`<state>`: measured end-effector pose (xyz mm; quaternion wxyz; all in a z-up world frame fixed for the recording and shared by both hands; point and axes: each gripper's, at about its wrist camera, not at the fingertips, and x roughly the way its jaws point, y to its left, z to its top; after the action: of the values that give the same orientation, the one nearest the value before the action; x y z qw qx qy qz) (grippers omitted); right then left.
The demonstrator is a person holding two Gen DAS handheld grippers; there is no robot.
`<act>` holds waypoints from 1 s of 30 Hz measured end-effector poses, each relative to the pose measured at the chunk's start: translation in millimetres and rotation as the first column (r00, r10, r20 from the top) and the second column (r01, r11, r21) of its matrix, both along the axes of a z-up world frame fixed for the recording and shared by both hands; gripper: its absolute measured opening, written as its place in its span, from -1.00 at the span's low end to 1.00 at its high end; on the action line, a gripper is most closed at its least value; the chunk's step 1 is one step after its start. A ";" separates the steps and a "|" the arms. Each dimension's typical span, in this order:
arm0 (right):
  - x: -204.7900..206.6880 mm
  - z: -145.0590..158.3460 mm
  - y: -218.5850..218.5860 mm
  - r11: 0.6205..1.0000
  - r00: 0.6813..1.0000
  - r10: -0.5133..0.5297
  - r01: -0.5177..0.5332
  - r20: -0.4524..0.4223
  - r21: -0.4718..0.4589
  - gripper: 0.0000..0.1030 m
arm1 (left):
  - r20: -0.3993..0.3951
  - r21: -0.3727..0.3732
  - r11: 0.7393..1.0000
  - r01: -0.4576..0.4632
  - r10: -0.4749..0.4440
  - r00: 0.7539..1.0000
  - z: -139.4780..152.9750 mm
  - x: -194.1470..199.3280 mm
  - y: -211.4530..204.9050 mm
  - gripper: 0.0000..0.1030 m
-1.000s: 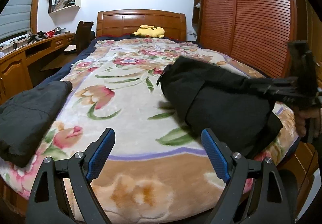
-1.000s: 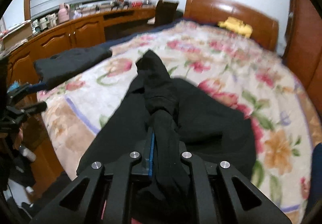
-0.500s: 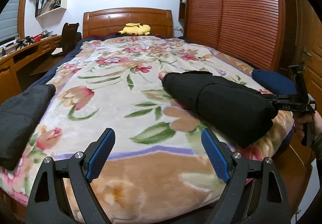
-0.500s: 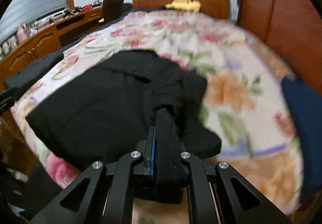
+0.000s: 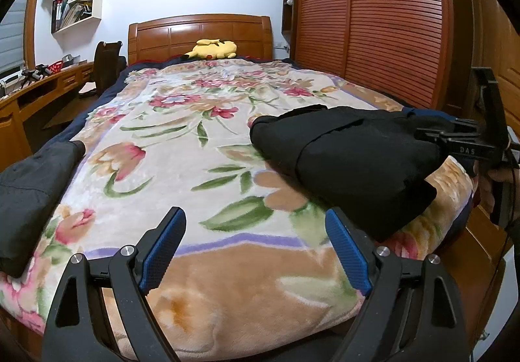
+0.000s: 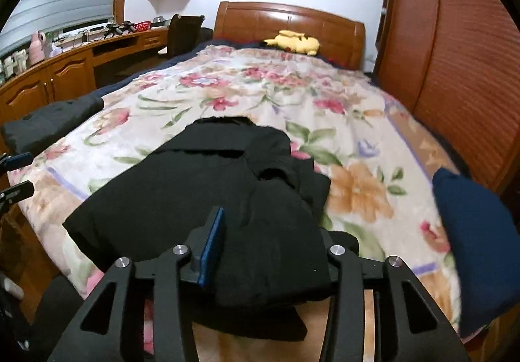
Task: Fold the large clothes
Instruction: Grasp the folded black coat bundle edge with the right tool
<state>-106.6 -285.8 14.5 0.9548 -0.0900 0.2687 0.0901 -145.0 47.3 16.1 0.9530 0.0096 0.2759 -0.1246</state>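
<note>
Item 1: black garment, folded into thick bundle, matte soft fabric, rounded fold edges, flap layers overlapping on top. Loc: near-right corner of bed, on floral blanket, near edge draping slightly over the foot. Long axis runs roughly foot-to-head of bed as the right wrist view shows it, far end narrower and pointing toward headboard; in left wrist view it lies diagonal, far tip up-left, bulk down-right.

Item 2: right gripper, black angular frame, silver bolts, blue ribbed pad on one finger. Jaws opening; garment's near fold sits between them, bulging over the right finger, which is hidden under cloth. Blue pad stands clear of fabric on its visible face. Seen from left wrist cam at garment's right end, a hand behind it.

Item 3: left gripper, same build, both blue textured pads visible, jaws spread wide, nothing between; hovers over foot of bed, apart from garment.

Item 4: second dark garment, quilted-looking, dull grey-black, folded slab at left edge of bed.

Item 5: blanket – plush fleece, cream ground, pink/green floral print, tan border w/ purple stripe.

Misc: yellow plush toy by headboard; glossy wood headboard; slatted wood wardrobe doors; navy cushion at right bed edge.
</note>
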 end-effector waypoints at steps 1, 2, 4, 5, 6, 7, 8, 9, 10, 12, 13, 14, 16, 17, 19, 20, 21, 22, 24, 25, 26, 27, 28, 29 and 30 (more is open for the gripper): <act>-0.8 -2.5 1.9 1.000 1.000 -0.010 0.009 -0.003 -0.012 -0.09 | 0.001 0.002 1.000 -0.001 0.001 1.000 0.3 -1.2 -0.2 0.71; -0.1 -4.5 2.8 1.000 1.000 -0.022 0.021 -0.011 -0.020 -0.09 | 0.002 0.003 1.000 -0.002 0.002 1.000 0.4 -1.4 -0.2 0.71; 0.1 -6.8 0.9 0.999 0.999 -0.042 0.042 -0.020 -0.024 -0.08 | 0.006 0.005 1.000 -0.004 0.004 1.000 1.0 -3.6 0.4 0.71; -0.2 -8.8 -0.8 0.998 0.998 -0.050 0.049 -0.028 -0.024 -0.07 | 0.007 0.005 1.000 -0.005 0.005 1.000 1.1 -4.5 0.8 0.71; -0.8 -10.0 -1.4 0.998 0.998 -0.058 0.057 -0.031 -0.030 0.07 | 0.007 0.005 1.000 -0.007 0.006 1.000 1.2 -4.7 2.2 0.71; -6.1 -6.6 0.1 0.995 0.996 -0.085 0.084 -0.018 -0.057 0.23 | 0.007 0.004 1.000 -0.009 0.009 1.000 1.0 -5.0 2.7 0.71; -8.9 -6.1 -0.7 0.989 0.994 -0.108 0.109 0.009 -0.096 0.50 | 0.006 0.003 1.000 -0.010 0.010 1.000 0.7 -4.5 3.6 0.71; -10.6 -2.7 -2.2 0.985 0.992 -0.121 0.123 0.022 -0.120 0.61 | 0.005 0.001 1.000 -0.011 0.011 1.000 0.7 -4.7 4.4 0.71; -10.8 0.7 -5.4 0.986 0.992 -0.125 0.126 0.015 -0.107 0.61 | 0.004 0.000 1.000 -0.011 0.011 1.000 0.6 -4.6 4.6 0.71; -14.0 5.5 -13.6 0.997 0.997 -0.072 0.072 -0.001 -0.012 0.61 | 0.007 0.000 1.000 -0.010 0.010 1.000 0.5 -4.9 4.8 0.71; -17.1 9.0 -14.1 0.999 0.999 -0.035 0.035 0.000 0.025 0.61 | 0.006 0.000 1.000 -0.009 0.009 1.000 0.3 -4.7 4.8 0.71; -20.3 11.5 -12.8 0.999 1.000 -0.022 0.022 0.011 0.034 0.61 | 0.004 0.000 1.000 -0.009 0.009 1.000 0.1 -4.6 4.8 0.71; -26.9 14.7 -5.1 1.000 0.999 -0.006 0.005 0.046 0.025 0.61 | 0.000 0.001 1.000 -0.007 0.007 1.000 -0.3 -3.8 3.8 0.71; -29.0 15.7 1.0 0.999 0.999 0.017 -0.018 0.048 0.032 0.58 | -0.002 0.003 1.000 -0.005 0.005 1.000 -0.8 -3.9 3.5 0.71; -31.0 15.2 15.7 0.994 0.996 0.088 -0.090 0.032 0.059 0.35 | -0.005 0.007 1.000 -0.002 0.002 1.000 -1.8 -3.3 1.4 0.71; -31.5 14.0 25.6 0.991 0.993 0.116 -0.117 0.026 0.062 0.20 | -0.007 0.009 1.000 0.000 0.000 1.000 -2.1 -2.9 0.1 0.71; -32.3 12.3 34.8 0.988 0.990 0.140 -0.142 0.022 0.065 0.05 | -0.009 0.010 1.000 0.001 -0.001 1.000 -2.2 -1.3 -2.1 0.71; -33.1 10.0 45.6 0.983 0.985 0.170 -0.171 0.014 0.068 -0.04 | -0.009 0.011 1.000 0.002 -0.001 1.000 -2.1 -1.8 -2.0 0.71; -34.0 3.8 63.7 0.975 0.977 0.213 -0.212 0.002 0.068 -0.20 | -0.008 0.012 1.000 0.002 -0.002 1.000 -2.0 -0.7 -3.5 0.71; -33.6 -0.7 71.3 0.971 0.973 0.231 -0.231 -0.004 0.068 -0.20 | -0.009 0.013 1.000 0.001 0.000 1.000 -2.1 -0.1 -4.7 0.71; -33.7 -5.1 77.6 0.967 0.969 0.248 -0.247 -0.011 0.069 -0.20 | -0.009 0.013 1.000 0.000 0.000 1.000 -2.1 -0.1 -4.6 0.71; -35.2 -9.8 84.4 0.964 0.966 0.258 -0.257 -0.011 0.068 -0.20 | -0.009 0.013 1.000 -0.001 0.001 1.000 -1.9 0.1 -5.0 0.71; -32.4 -13.9 86.6 0.965 0.967 0.256 -0.254 -0.019 0.062 -0.20 | -0.008 0.013 1.000 -0.004 0.004 1.000 -1.7 0.3 -4.5 0.71; -29.7 -20.9 90.4 0.969 0.969 0.244 -0.242 -0.043 0.058 -0.21 | -0.008 0.011 1.000 -0.005 0.005 1.000 -2.1 0.2 -4.7 0.71; -25.6 -29.6 92.4 0.970 0.968 0.240 -0.236 -0.068 0.063 -0.21 | -0.008 0.009 1.000 -0.007 0.008 1.000 -2.3 0.4 -4.4 0.71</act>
<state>-132.2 -193.5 -15.2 0.9284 -0.0919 0.2893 0.2145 -144.6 42.9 13.8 0.9523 0.0121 0.2804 -0.1199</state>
